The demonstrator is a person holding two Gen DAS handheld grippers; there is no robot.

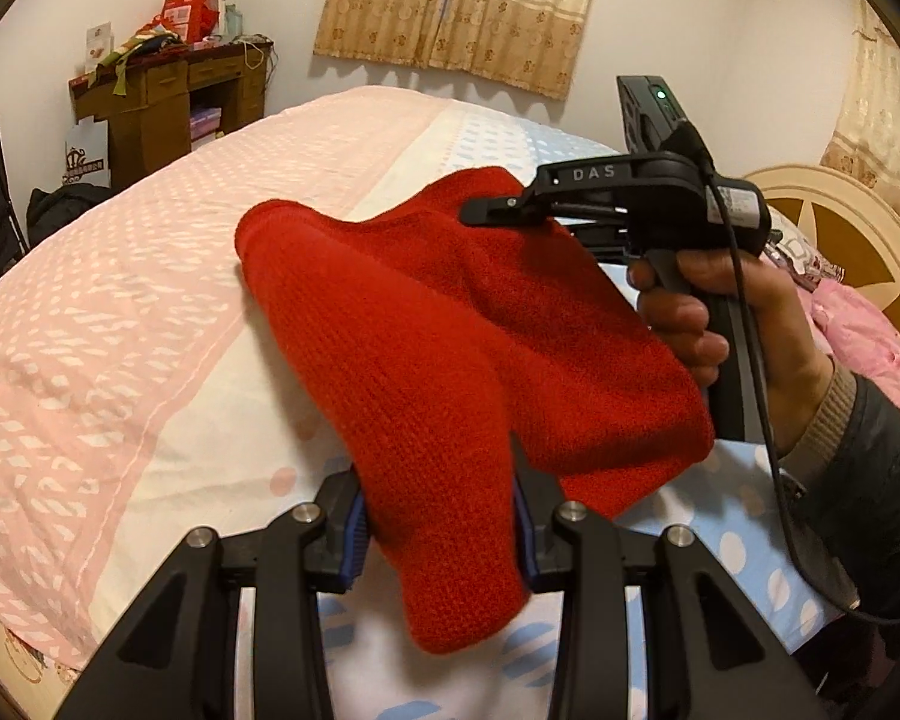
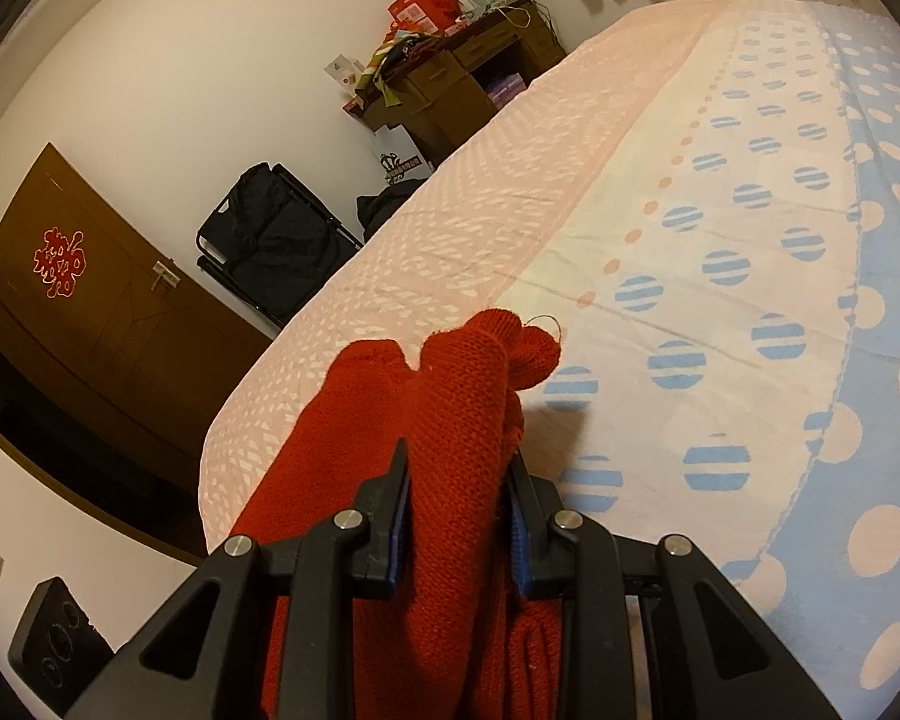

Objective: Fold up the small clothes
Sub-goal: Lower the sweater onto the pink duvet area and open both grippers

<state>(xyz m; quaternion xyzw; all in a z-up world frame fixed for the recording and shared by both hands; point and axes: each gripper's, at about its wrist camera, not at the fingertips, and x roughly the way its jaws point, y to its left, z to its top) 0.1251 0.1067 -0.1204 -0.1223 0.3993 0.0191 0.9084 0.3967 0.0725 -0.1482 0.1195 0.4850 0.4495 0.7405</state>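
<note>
A red knitted garment (image 1: 426,348) hangs stretched over the bed between both grippers. My left gripper (image 1: 441,516) is shut on its near end, with a fold of the knit bunched between the blue pads and hanging below them. My right gripper (image 1: 498,207), held by a person's hand (image 1: 720,312), is shut on the far edge of the garment. In the right wrist view that gripper (image 2: 459,468) pinches a thick bundle of the red knit (image 2: 450,408), which pokes out past the fingertips. The garment's underside is hidden.
The bed sheet (image 1: 120,312) is pink with white flecks on the left, white and blue with dots on the right (image 2: 750,300). A round headboard (image 1: 840,228) and pink bedding stand at right. A cluttered brown desk (image 1: 168,96), black bags (image 2: 270,234) and a brown door (image 2: 90,300) lie beyond the bed.
</note>
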